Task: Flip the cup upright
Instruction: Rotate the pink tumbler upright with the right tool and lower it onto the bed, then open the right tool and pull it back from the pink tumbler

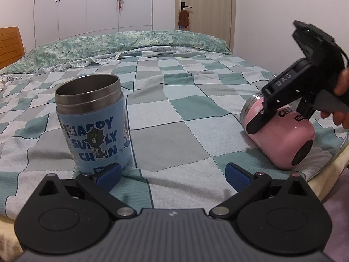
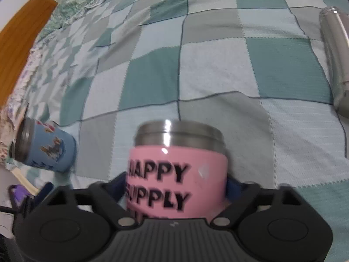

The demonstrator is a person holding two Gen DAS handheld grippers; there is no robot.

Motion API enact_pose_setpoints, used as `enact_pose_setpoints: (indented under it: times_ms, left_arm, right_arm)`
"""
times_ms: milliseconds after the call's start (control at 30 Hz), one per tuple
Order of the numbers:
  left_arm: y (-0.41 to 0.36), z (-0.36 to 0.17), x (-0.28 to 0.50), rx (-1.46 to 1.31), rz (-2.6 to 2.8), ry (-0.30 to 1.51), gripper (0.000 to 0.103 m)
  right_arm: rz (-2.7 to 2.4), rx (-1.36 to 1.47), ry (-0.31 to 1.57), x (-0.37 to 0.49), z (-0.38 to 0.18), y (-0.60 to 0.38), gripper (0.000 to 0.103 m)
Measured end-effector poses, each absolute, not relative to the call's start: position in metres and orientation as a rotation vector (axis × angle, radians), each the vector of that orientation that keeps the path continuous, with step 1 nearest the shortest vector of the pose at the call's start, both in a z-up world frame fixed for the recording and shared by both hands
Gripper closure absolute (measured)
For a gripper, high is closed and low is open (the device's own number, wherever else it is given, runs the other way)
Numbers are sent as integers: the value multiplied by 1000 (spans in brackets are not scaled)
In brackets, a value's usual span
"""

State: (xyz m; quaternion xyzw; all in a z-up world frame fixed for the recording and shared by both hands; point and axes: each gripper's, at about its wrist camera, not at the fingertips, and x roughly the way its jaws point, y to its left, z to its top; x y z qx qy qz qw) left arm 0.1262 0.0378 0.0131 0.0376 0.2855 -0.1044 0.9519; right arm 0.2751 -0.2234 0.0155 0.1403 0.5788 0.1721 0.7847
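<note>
While your right gripper (image 2: 176,187) clamps the pink cup (image 2: 176,174) across its sleeve, the cup lies tilted on its side on the quilt (image 1: 174,109), steel rim toward the bed's middle and dark base toward the near edge. Gripping mid-body that way should let you swing the rim upward in one wrist turn. Your left gripper (image 1: 172,174) hangs spread wide and holds nothing, low just in front of the blue cup (image 1: 93,122), which already stands upright with its mouth up. A steel bottle (image 2: 336,59) lies well apart on the right, so the turn looks unobstructed.
</note>
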Motion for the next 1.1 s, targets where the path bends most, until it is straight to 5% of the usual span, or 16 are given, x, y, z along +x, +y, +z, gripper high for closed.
enact_pose_setpoints:
  times_ms: [467, 1100]
  left_arm:
    - [49, 16, 125, 49, -185, 559, 0]
    - [65, 12, 124, 39, -141, 554, 0]
  right_arm:
    - [538, 136, 501, 196, 56, -193, 20]
    - [553, -88, 513, 225, 14, -98, 20]
